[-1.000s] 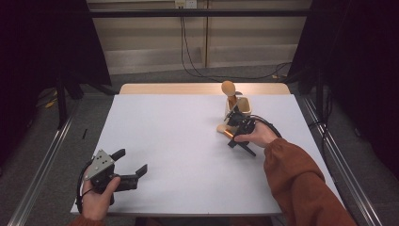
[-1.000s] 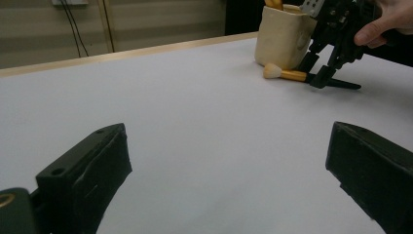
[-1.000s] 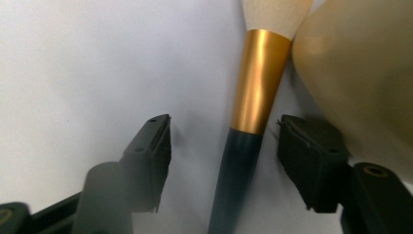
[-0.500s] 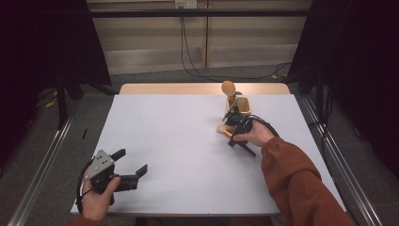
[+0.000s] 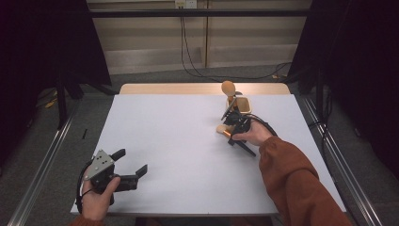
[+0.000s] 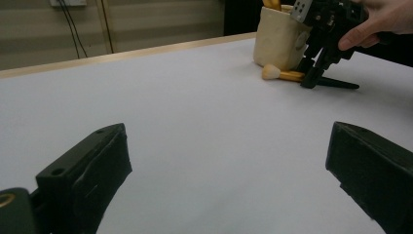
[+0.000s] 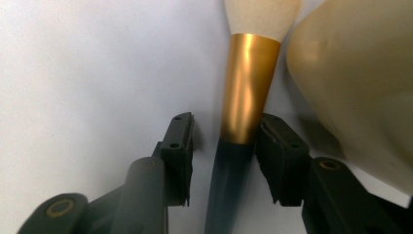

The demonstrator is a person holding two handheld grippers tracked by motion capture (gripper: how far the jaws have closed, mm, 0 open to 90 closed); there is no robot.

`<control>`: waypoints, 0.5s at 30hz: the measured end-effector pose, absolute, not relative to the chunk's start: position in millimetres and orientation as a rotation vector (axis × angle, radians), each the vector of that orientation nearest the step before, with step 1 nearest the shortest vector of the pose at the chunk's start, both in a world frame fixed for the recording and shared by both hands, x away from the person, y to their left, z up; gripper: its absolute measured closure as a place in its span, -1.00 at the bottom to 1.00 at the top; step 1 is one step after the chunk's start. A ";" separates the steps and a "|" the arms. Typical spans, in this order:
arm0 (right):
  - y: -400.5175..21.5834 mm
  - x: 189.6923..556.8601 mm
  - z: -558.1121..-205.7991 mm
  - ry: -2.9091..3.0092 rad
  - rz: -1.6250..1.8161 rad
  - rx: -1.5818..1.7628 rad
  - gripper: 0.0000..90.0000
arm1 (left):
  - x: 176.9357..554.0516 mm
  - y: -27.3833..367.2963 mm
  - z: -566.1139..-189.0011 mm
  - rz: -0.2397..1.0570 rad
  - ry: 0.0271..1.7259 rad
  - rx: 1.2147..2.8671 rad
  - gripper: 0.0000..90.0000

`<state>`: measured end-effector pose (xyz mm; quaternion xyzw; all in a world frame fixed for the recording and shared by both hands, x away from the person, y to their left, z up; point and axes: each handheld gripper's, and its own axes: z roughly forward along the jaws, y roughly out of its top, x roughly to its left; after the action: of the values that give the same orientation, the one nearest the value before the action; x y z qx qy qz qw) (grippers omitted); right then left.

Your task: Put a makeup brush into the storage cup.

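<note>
A makeup brush with cream bristles, a gold ferrule and a black handle lies flat on the white table, right beside a cream cup. My right gripper straddles the brush at the ferrule's lower end. Its jaws have just been closing. One pad touches the brush and a gap remains at the other pad. From above, the right gripper sits by the cup at the far right. My left gripper rests open near the front left corner, nothing between its jaws.
A round-headed brush stands upright in the cup. The left gripper view shows the left gripper, then bare table up to the cup and the lying brush. The right gripper's cable loops beside the cup.
</note>
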<state>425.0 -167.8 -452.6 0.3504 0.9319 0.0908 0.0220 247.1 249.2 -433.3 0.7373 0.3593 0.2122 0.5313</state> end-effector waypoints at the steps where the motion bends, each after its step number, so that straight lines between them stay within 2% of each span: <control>1: -168.1 425.0 -452.8 2.887 0.289 1.085 0.36 | 247.1 249.0 -433.4 0.506 0.856 1.757 -0.95; 10: -165.8 423.0 -451.8 2.892 0.282 1.066 0.64 | 246.6 249.1 -433.3 0.506 0.857 1.759 -0.95; 15: -164.4 422.4 -451.4 2.887 0.267 1.070 0.66 | 246.3 249.4 -433.3 0.507 0.858 1.757 -0.95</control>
<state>422.4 -164.4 -451.4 0.3461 0.9339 0.0864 0.0256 246.3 249.4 -433.3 0.7366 0.3597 0.2126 0.5318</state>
